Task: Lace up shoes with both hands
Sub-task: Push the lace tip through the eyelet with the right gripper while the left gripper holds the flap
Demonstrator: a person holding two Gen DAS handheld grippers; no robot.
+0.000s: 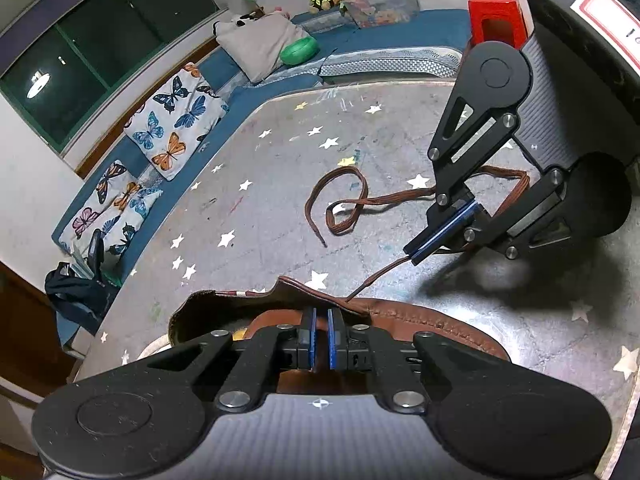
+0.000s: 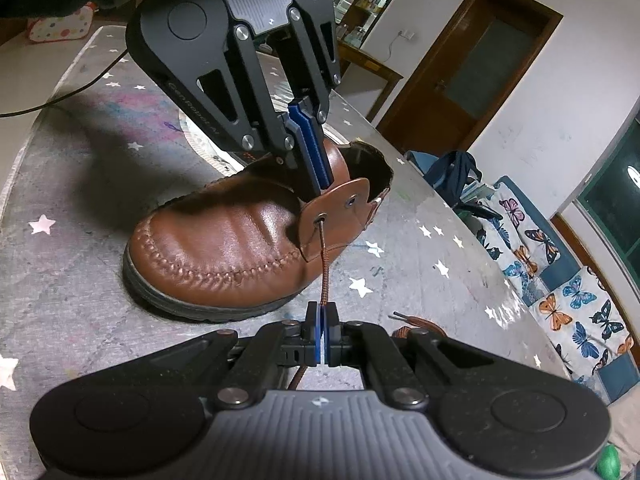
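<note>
A brown leather shoe (image 2: pixel 224 248) lies on its sole on the grey star-print table cover (image 2: pixel 60 280), toe toward the left. My left gripper (image 2: pixel 320 188) comes down from above and is shut on the shoe's eyelet flap (image 2: pixel 340 208); in the left wrist view its pads (image 1: pixel 322 314) pinch that leather edge. A brown lace (image 2: pixel 323 272) comes out of the lower eyelet, and my right gripper (image 2: pixel 322 310) is shut on it just below. In the left wrist view the right gripper (image 1: pixel 412 254) holds the taut lace (image 1: pixel 376 278), and the rest loops loosely on the table (image 1: pixel 340 204).
Blue bench seating with butterfly cushions (image 1: pixel 176 124) runs along the table's far side. A red stool (image 1: pixel 498 20) and toys stand at the back. A dark cable (image 2: pixel 80 88) crosses the table's far left corner. A brown door (image 2: pixel 480 64) is behind the shoe.
</note>
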